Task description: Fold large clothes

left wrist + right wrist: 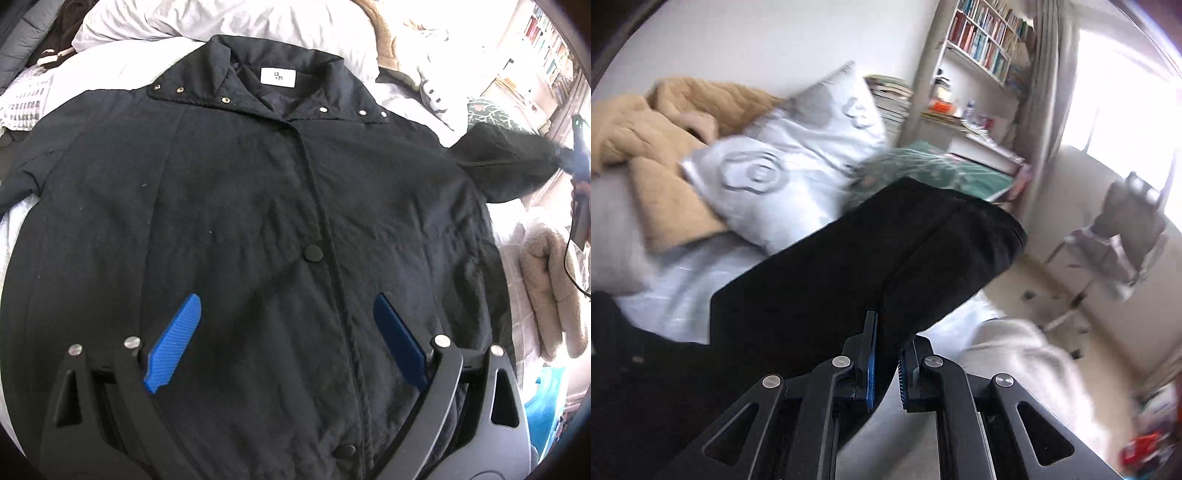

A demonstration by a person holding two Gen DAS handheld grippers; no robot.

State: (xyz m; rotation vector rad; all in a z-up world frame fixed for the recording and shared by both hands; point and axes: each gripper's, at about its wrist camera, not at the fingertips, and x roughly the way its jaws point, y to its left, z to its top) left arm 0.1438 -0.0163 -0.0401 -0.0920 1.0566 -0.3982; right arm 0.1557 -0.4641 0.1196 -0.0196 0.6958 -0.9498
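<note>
Black jacket (pixel 258 206) front up, flat on bed (pixel 122 59), collar (pixel 266 85) at far end, snaps shut down front. Right sleeve (pixel 923 236) lifted off bed, clamped in right gripper (pixel 886 363), jaws pressed together on fabric. Left gripper (pixel 288 339) hovers over lower front, jaws wide apart, holding nothing. Progress: early; body still fully spread, no fold laid. Left: both sleeves in, body folded. No containers in view; white pillow (pixel 798 147), tan blanket (pixel 646 129) beside jacket.

A home bedroom, bed (pixel 683 273) with rumpled pale bedding, printed pillow (pixel 783 173), wall bookshelf (pixel 982 40) (crammed with books), curtained bright window (pixel 1126 110)
</note>
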